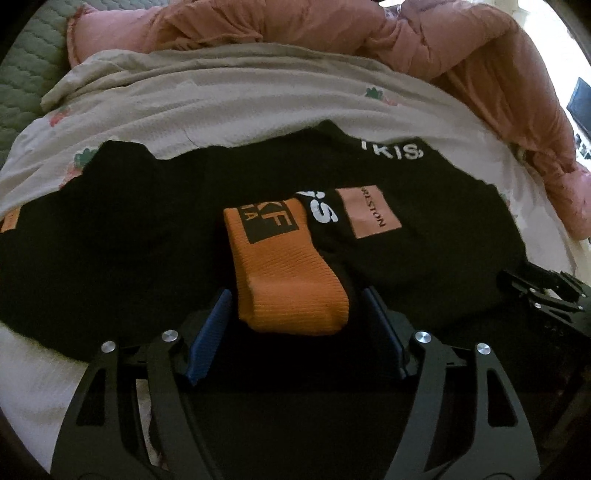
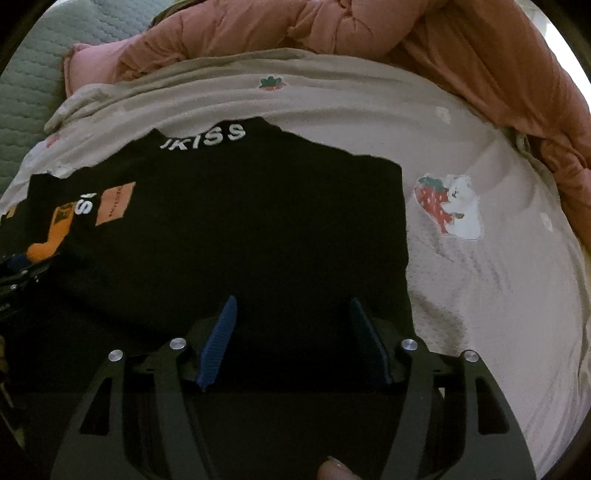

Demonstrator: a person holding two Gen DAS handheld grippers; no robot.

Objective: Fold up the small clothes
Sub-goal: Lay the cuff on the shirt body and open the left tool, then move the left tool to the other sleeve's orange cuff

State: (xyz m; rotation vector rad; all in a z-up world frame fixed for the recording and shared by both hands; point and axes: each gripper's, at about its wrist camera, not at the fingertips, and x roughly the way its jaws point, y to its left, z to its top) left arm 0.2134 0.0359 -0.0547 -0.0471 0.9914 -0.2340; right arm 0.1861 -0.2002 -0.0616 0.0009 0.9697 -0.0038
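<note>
**Black garment spread on the bed, both tools wide**

On the bed, a black garment (image 1: 147,236) lies spread across a pale blanket (image 1: 221,99) printed with strawberries. White letters (image 1: 393,151) run along its far edge, and a peach patch (image 1: 371,212) with dark lettering sits near the middle. An orange band (image 1: 288,273) with a black square mark lies on top of the black cloth, its near end rounded over in a fold.

The left tool (image 1: 295,306) sits low over the garment with its jaws wide. The folded end of the orange band lies between the two blue pads (image 1: 210,336); whether either pad touches it cannot be told. At the right edge of this view the right tool's black frame shows over the cloth.

From the right wrist, the right tool (image 2: 293,314) also stands wide, with only black cloth between its pads (image 2: 218,343). It is near the garment's right edge, where the blanket shows a strawberry-and-bear print (image 2: 448,205). The band and patch appear small at the far left of this view, next to the left tool's frame.

Behind the blanket a rumpled pink quilt (image 2: 369,29) is heaped, and a green quilted cover (image 2: 33,88) lies at the far left. A fingertip (image 2: 334,470) shows at the bottom edge.
</note>
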